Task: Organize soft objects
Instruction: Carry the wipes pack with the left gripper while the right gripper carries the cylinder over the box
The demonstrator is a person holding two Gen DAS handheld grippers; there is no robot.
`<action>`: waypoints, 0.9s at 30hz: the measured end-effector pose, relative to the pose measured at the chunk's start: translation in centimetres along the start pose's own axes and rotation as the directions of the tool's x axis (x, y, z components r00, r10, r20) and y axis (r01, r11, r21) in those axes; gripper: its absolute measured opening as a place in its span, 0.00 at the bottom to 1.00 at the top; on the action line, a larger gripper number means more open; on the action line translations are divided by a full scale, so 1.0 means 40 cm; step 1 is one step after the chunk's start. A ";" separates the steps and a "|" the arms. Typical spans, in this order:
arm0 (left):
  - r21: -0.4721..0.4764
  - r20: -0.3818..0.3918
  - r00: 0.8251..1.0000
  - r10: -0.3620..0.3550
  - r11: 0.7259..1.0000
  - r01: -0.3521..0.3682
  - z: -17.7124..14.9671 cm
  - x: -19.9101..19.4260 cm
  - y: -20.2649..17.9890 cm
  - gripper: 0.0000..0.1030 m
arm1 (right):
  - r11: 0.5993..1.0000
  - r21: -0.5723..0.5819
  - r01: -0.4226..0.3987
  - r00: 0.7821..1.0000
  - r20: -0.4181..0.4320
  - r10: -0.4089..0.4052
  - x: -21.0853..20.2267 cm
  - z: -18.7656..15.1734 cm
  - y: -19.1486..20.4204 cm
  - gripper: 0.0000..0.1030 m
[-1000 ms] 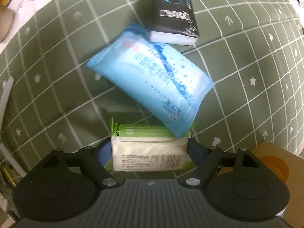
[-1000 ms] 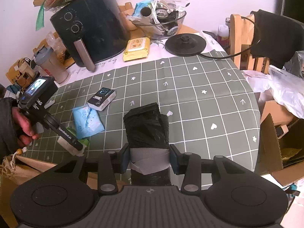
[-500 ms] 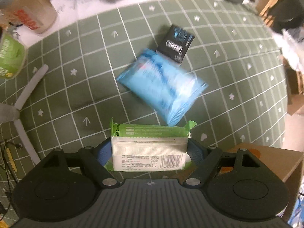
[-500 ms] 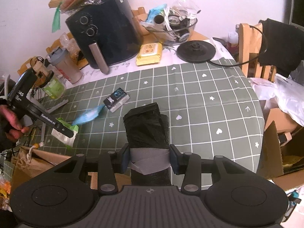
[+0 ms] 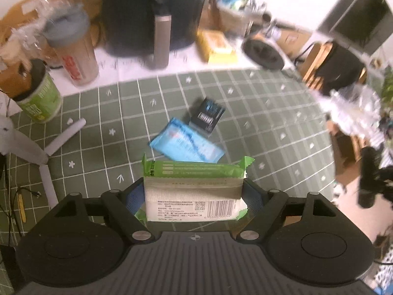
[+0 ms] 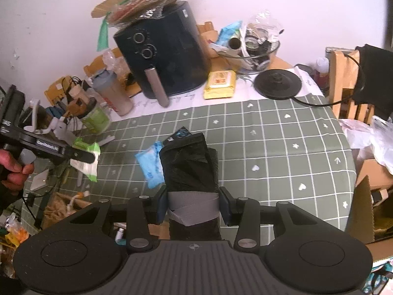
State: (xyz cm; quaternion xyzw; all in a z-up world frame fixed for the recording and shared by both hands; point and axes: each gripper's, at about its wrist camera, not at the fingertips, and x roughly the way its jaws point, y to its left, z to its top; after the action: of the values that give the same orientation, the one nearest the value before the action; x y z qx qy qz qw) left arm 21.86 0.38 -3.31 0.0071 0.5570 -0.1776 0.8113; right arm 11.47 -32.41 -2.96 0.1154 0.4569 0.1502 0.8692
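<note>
My left gripper (image 5: 194,194) is shut on a green and white tissue pack (image 5: 194,189) and holds it above the green checked tablecloth (image 5: 258,113); it also shows in the right wrist view (image 6: 86,159). A blue wipes pack (image 5: 186,145) and a small black tissue pack (image 5: 207,116) lie side by side on the cloth ahead of it. My right gripper (image 6: 192,204) is shut on a black bag roll with a grey band (image 6: 190,169), held over the near table edge. The roll hides part of the blue pack (image 6: 151,166) in the right wrist view.
A black air fryer (image 6: 162,54), a yellow wipes pack (image 6: 219,84), a glass bowl of clutter (image 6: 250,51) and a black kettle base (image 6: 277,83) stand at the back. A shaker bottle (image 5: 73,51) and green cup (image 5: 40,95) stand back left. Cardboard boxes (image 6: 368,196) sit right of the table.
My left gripper has lifted and pulled back with the green pack, so the blue and black packs look smaller and farther. The right gripper has tilted up a little with its roll.
</note>
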 end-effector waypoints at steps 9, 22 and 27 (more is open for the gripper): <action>-0.022 0.140 0.989 -0.049 0.998 0.052 -0.085 -0.134 -0.038 0.79 | 0.996 -0.017 -0.082 0.993 -0.086 0.080 -0.019 -0.007 0.076 0.44; -0.045 0.201 0.976 -0.084 0.994 0.095 -0.227 -0.214 -0.080 0.79 | 0.990 -0.001 -0.141 0.970 -0.198 0.138 -0.004 -0.100 0.146 0.44; -0.075 0.205 0.975 -0.085 0.992 0.102 -0.282 -0.216 -0.077 0.79 | 0.989 -0.061 -0.131 0.971 -0.211 0.116 -0.005 -0.126 0.173 0.76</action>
State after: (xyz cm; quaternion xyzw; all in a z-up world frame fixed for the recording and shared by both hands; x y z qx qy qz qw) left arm 8.05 2.27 0.83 -0.0717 0.4789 -0.1915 0.8537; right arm 6.11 -25.73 -3.28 0.0946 0.5309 0.2322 0.8095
